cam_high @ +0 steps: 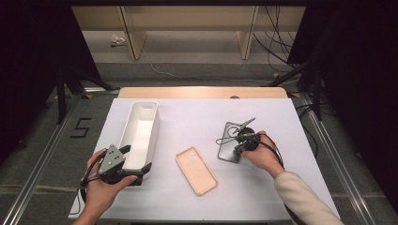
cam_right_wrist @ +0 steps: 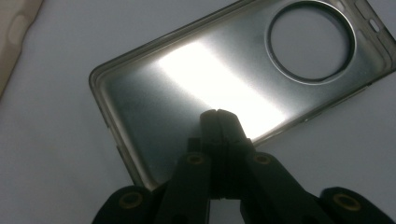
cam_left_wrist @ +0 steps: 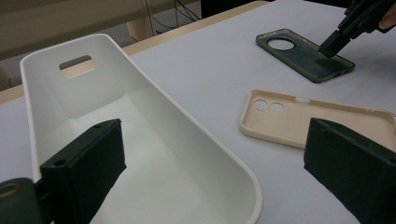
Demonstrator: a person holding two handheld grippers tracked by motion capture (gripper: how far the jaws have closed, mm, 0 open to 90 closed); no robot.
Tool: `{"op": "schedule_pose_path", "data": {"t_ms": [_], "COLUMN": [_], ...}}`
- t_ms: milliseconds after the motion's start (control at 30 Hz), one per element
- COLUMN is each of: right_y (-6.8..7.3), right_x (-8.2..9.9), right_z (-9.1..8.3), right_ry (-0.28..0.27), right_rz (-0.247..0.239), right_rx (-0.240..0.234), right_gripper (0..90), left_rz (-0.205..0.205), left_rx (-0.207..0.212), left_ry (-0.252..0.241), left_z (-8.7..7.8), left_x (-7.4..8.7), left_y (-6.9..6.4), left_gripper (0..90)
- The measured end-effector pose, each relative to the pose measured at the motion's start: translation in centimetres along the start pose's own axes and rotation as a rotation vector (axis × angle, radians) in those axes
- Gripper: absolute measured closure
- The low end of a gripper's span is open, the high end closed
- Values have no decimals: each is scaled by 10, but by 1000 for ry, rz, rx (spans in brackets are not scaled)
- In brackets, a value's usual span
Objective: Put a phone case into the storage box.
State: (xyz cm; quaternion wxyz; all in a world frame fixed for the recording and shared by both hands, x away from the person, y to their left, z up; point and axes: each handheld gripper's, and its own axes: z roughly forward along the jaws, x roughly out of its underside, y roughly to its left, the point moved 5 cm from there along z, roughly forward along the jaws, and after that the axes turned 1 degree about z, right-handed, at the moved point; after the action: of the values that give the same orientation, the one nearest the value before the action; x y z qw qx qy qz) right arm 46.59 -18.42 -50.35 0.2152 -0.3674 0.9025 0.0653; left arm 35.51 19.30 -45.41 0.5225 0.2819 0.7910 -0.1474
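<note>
A dark translucent phone case lies open side up on the white table, right of centre. My right gripper is shut, its tip just over the case's inner face near the long edge; in the right gripper view the jaws meet with nothing between them above the case. A beige phone case lies at the table's middle. My left gripper stands open astride the near end wall of a long white bin. In the left gripper view one jaw is inside the bin and the other outside.
The bin is empty, with a handle slot at its far end. The beige case lies between the bin and the dark case. The table's wooden far edge lies beyond them, with shelving legs and cables past it.
</note>
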Motion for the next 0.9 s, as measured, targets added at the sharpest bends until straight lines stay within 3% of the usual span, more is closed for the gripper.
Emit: {"op": "schedule_pose_path", "data": {"t_ms": [200, 900], "right_y": [-8, -10], "right_x": [7, 9], "right_z": [-3, -4], "right_ry": [-1, 2], "right_rz": [18, 23], "right_rx": [5, 8], "right_gripper": [900, 900], "left_rz": [0, -3], "left_rx": [-1, -1], "left_ry": [0, -2], "left_z": [0, 0], "left_x": [0, 0], "left_y": [0, 1], "left_gripper": [47, 47]}}
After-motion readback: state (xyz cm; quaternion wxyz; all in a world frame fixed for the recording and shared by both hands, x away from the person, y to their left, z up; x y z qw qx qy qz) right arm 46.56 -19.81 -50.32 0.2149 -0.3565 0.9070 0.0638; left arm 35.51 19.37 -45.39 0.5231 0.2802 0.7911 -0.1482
